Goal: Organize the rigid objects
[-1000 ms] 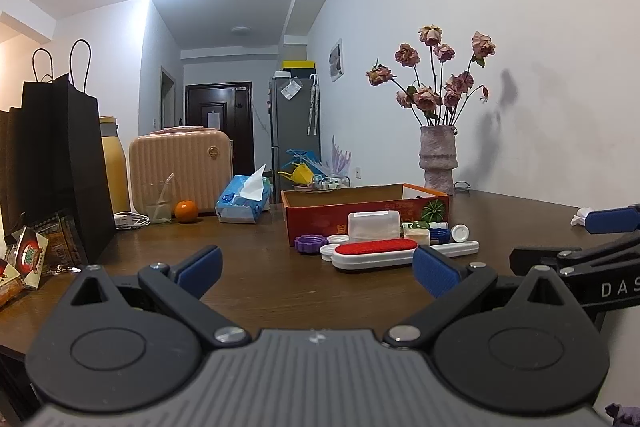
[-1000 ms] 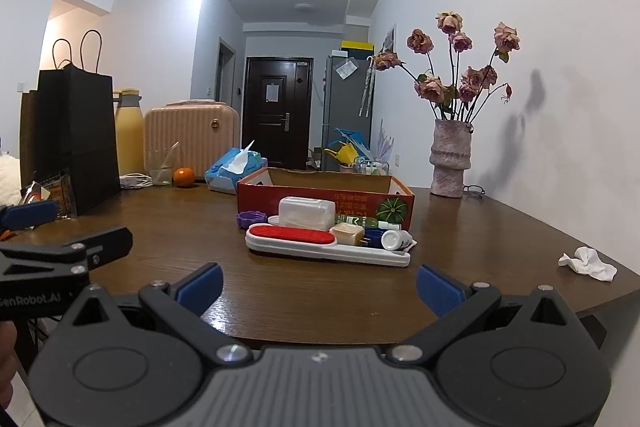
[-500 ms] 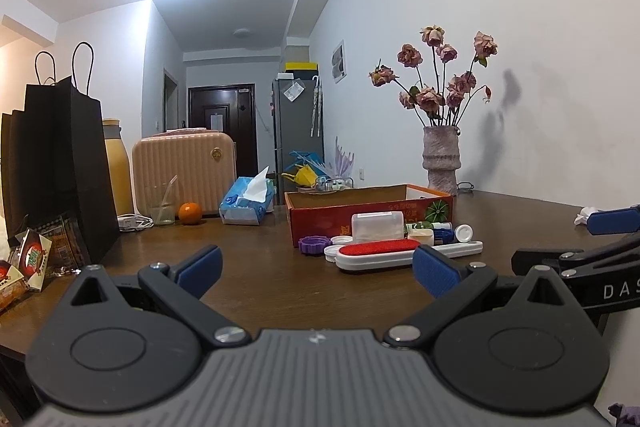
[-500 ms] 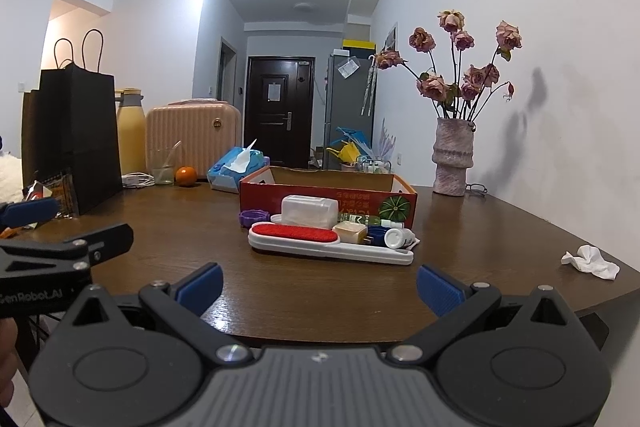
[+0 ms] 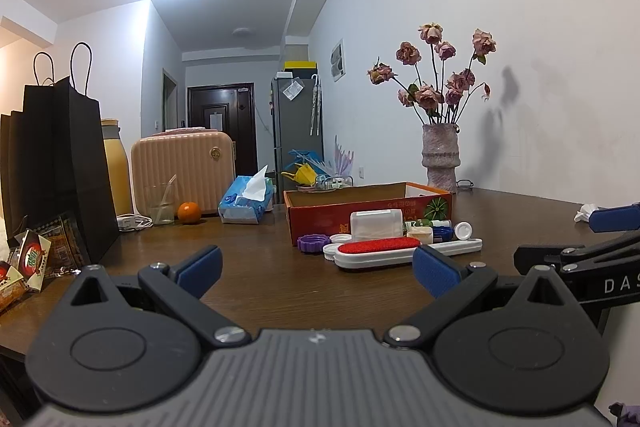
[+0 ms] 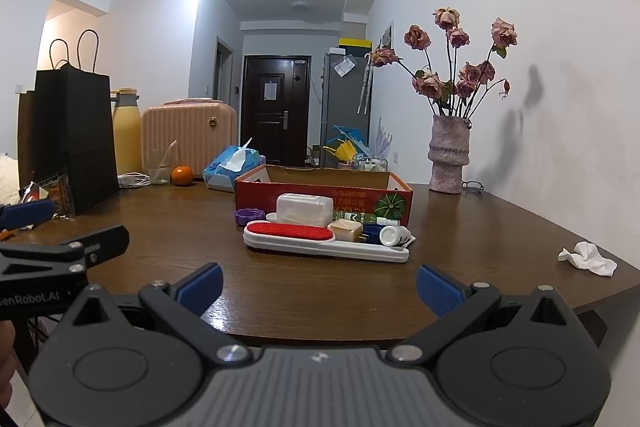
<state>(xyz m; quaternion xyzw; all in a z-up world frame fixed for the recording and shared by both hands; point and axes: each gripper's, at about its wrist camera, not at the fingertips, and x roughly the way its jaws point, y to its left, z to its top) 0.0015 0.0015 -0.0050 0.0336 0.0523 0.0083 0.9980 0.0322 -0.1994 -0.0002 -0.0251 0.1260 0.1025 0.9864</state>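
A red cardboard box [image 5: 336,217] [image 6: 320,193] stands on the brown table [image 5: 260,275]. In front of it lie a white brush with a red pad [image 5: 378,247] [image 6: 290,231], a clear plastic case [image 5: 376,223] [image 6: 304,209], a purple cap [image 5: 313,241] [image 6: 249,215], white caps [image 5: 464,229] and small bottles [image 6: 394,235]. My left gripper [image 5: 316,269] is open and empty, short of the objects. My right gripper [image 6: 318,285] is open and empty at the table's near edge. Each gripper shows at the side of the other's view.
A black paper bag [image 5: 60,163], snack packets [image 5: 32,259], yellow bottle [image 6: 126,135], glass [image 5: 160,203], orange [image 5: 189,211], pink case [image 5: 184,169] and tissue pack [image 5: 246,201] stand left and behind. A vase of flowers [image 6: 448,155] stands back right. A crumpled tissue [image 6: 586,258] lies right.
Both grippers have drifted very slightly toward the objects. Both stay open and empty.
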